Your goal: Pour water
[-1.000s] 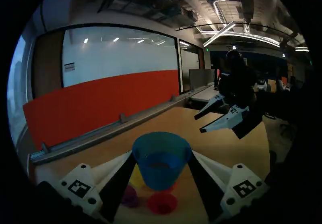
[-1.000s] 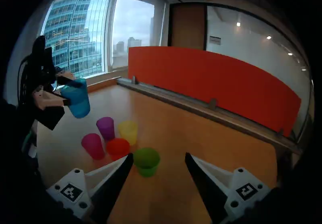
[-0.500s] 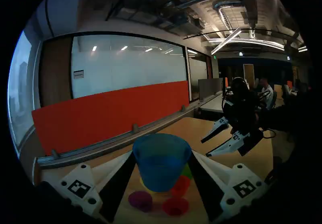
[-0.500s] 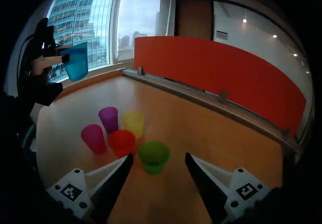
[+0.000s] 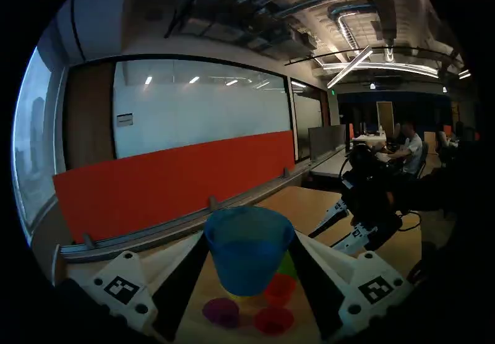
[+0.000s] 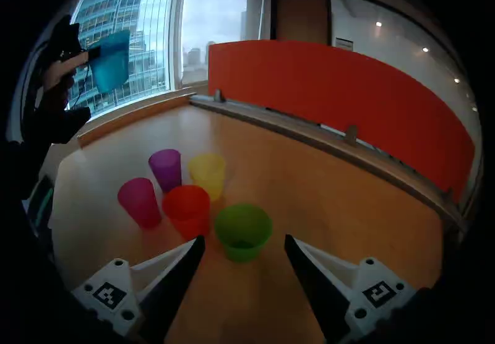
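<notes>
A translucent blue cup (image 5: 247, 251) sits upright between the fingers of my left gripper (image 5: 249, 236), which is shut on it; liquid shows through its wall. In the right gripper view the same blue cup (image 6: 111, 59) hangs high at the left, above the table, in the left gripper (image 6: 93, 56). A green cup (image 6: 242, 229) stands just beyond the tips of my right gripper (image 6: 243, 240), which is open and holds nothing. Behind it stand a red cup (image 6: 187, 208), a yellow cup (image 6: 208, 174), a purple cup (image 6: 166, 167) and a magenta cup (image 6: 138, 200).
The cups stand on a wooden table (image 6: 346, 220) with an orange divider panel (image 6: 346, 96) along its far edge. Windows (image 6: 204, 34) lie beyond the table's left end. In the left gripper view the right gripper (image 5: 325, 243) hovers over the table, with a seated person (image 5: 409, 152) far behind.
The left gripper has risen with the blue cup, so the cups below look smaller. The right gripper has come closer to the green cup and stays open.
</notes>
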`<move>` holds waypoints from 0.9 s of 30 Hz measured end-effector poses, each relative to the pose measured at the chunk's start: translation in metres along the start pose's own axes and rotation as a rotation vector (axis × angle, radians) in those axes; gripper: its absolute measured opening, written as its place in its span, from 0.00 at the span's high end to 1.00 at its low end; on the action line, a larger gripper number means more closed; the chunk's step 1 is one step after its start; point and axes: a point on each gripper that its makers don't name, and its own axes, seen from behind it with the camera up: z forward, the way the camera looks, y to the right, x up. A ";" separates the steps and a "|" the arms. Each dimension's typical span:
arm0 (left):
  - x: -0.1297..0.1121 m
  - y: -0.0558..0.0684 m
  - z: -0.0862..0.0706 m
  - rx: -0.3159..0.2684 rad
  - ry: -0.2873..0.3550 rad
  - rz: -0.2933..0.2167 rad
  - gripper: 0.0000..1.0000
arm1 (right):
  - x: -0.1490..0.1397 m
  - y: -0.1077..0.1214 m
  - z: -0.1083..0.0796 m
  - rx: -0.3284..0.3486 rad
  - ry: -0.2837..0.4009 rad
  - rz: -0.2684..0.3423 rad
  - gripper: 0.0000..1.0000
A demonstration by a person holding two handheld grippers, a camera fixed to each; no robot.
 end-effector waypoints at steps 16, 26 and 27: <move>0.011 -0.009 -0.009 0.024 0.015 -0.004 0.13 | -0.024 -0.001 0.038 0.000 -0.050 -0.011 0.00; 0.015 -0.018 -0.014 0.040 0.021 -0.012 0.13 | -0.028 -0.001 0.054 0.007 -0.057 0.001 0.00; 0.015 -0.018 -0.014 0.041 0.023 -0.014 0.13 | -0.027 -0.001 0.055 0.008 -0.057 0.003 0.00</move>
